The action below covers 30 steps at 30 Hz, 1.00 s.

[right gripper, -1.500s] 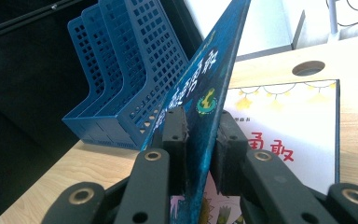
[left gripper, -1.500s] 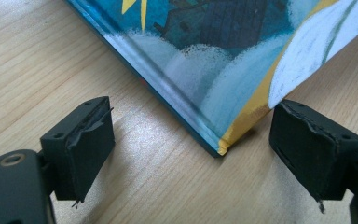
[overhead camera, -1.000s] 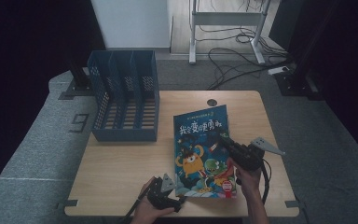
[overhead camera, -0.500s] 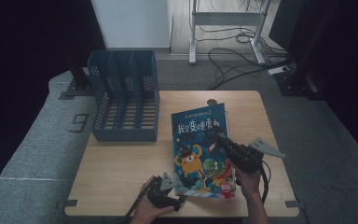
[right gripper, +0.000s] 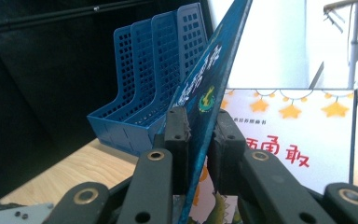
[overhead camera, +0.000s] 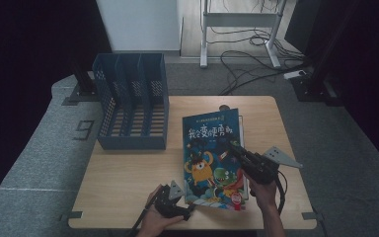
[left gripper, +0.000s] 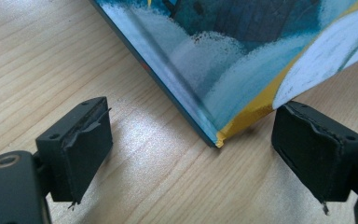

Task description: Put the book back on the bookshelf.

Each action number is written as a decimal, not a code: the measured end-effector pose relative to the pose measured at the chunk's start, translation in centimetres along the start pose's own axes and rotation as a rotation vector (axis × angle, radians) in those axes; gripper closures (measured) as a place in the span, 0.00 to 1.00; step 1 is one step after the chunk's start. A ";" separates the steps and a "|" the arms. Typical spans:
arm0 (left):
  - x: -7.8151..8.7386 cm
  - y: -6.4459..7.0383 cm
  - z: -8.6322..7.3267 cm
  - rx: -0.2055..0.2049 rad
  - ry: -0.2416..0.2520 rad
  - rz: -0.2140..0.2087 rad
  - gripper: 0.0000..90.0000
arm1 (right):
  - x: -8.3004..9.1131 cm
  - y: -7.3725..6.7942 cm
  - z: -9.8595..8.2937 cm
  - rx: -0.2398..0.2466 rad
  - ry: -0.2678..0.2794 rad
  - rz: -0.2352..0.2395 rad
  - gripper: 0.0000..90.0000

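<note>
A light wooden table (overhead camera: pixel 128 173) stands on grey carpet (overhead camera: pixel 44 148), which carries a printed figure 9 (overhead camera: pixel 85 130). Behind it is a white wall panel (overhead camera: pixel 138 24) and a metal stand (overhead camera: pixel 239 19), with cables (overhead camera: pixel 242 64) on the floor. Both sides of the room are dark; the wall is brightly lit.

Both tools are matte black. The left claw (left gripper: pixel 209 140) has blocky rectangular pads (left gripper: pixel 81 140) with frayed rubber edges and small screw holes. The right claw (right gripper: pixel 198 135) has ribbed pads on linkage arms with brass-ringed pivot screws. Each carries a grey triangular plate (overhead camera: pixel 279 157); a dark cable (overhead camera: pixel 280 190) trails back. Forearms look bare, though dim.
</note>
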<state>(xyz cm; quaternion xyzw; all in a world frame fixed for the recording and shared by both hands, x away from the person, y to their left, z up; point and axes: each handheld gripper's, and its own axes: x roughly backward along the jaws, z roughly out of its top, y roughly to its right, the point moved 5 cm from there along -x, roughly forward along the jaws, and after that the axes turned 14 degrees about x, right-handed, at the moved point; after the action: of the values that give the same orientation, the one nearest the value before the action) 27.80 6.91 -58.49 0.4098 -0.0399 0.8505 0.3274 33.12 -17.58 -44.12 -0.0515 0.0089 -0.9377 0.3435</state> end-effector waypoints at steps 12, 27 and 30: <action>-0.1 0.1 0.0 -0.007 -0.001 0.009 0.14 | 0.0 0.3 -0.1 -0.035 -0.012 0.018 0.88; -0.3 -0.3 0.5 -0.010 -0.014 0.015 0.13 | 0.4 -1.2 1.0 0.053 0.011 0.038 0.88; -0.4 -0.5 0.6 -0.008 -0.017 0.018 0.13 | 0.4 -1.2 1.0 0.057 0.009 0.040 0.88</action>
<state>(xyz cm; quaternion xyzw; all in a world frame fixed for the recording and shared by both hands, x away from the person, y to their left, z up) 28.68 6.90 -58.45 0.4152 -0.0496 0.8498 0.3210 32.11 -16.93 -43.06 -0.0374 -0.0152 -0.9308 0.3633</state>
